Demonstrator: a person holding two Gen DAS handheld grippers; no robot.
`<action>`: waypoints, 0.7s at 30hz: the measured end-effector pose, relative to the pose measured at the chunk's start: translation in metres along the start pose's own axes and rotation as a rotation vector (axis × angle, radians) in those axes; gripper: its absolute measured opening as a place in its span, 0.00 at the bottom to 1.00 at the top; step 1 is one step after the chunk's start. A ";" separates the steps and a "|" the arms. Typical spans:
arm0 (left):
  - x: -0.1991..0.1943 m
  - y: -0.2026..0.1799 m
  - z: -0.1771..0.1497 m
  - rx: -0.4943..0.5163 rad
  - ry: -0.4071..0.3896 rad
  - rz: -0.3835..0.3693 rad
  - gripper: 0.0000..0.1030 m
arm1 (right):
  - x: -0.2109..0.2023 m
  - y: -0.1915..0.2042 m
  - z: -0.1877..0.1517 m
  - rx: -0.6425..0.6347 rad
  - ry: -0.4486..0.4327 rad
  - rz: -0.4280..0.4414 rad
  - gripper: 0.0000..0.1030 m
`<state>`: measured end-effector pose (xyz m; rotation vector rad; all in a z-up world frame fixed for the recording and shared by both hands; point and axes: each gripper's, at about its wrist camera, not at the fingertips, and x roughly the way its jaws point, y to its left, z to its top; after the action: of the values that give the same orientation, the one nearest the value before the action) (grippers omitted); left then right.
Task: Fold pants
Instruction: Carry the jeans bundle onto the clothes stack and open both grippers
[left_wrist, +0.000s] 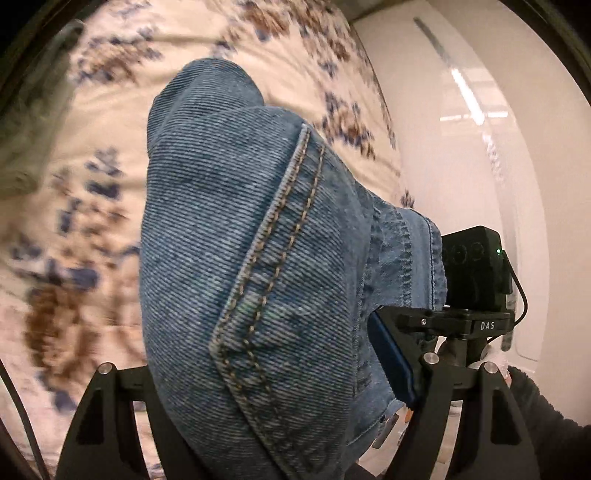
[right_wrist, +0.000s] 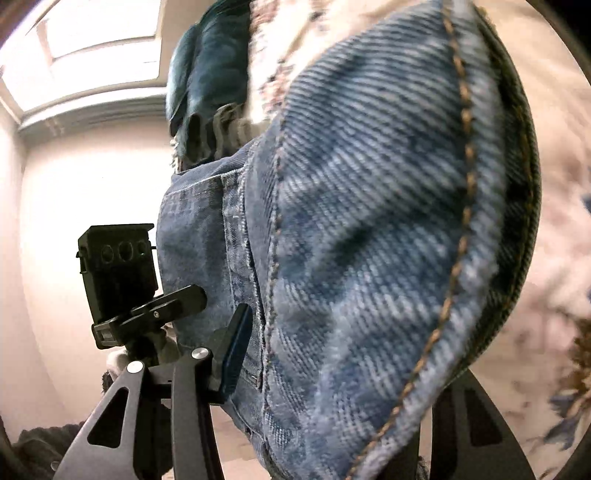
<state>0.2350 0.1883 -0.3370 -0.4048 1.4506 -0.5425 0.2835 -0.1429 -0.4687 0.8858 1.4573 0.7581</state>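
Blue denim pants (left_wrist: 240, 240) with tan double stitching fill the middle of the left wrist view and hang lifted above the floral bedsheet (left_wrist: 74, 184). My left gripper (left_wrist: 280, 398) is shut on the denim; its blue pad (left_wrist: 393, 362) presses the cloth from the right. In the right wrist view the same pants (right_wrist: 369, 258) bulge over my right gripper (right_wrist: 332, 369), which is shut on the cloth; its left blue pad (right_wrist: 236, 354) touches the denim, and the right finger is hidden behind fabric. The other gripper's camera block shows in each view (left_wrist: 476, 269) (right_wrist: 118, 269).
A white glossy wall or wardrobe (left_wrist: 480, 129) rises right of the bed. A dark teal garment (right_wrist: 207, 74) and a grey-green ribbed cloth (right_wrist: 232, 125) lie on the sheet. A bright window (right_wrist: 92, 44) is at upper left. A dark sleeve (left_wrist: 546, 417) is at lower right.
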 end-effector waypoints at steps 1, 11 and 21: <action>-0.018 0.008 0.004 -0.004 -0.012 -0.002 0.74 | 0.002 0.011 0.004 -0.011 0.002 -0.001 0.52; -0.227 0.135 0.095 0.004 -0.128 -0.023 0.74 | 0.111 0.210 0.100 -0.091 -0.075 0.009 0.52; -0.322 0.271 0.199 0.010 -0.204 0.044 0.74 | 0.234 0.324 0.243 -0.184 -0.049 -0.009 0.52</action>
<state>0.4494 0.5819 -0.2098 -0.4070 1.2578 -0.4592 0.5543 0.2098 -0.3245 0.7519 1.3248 0.8432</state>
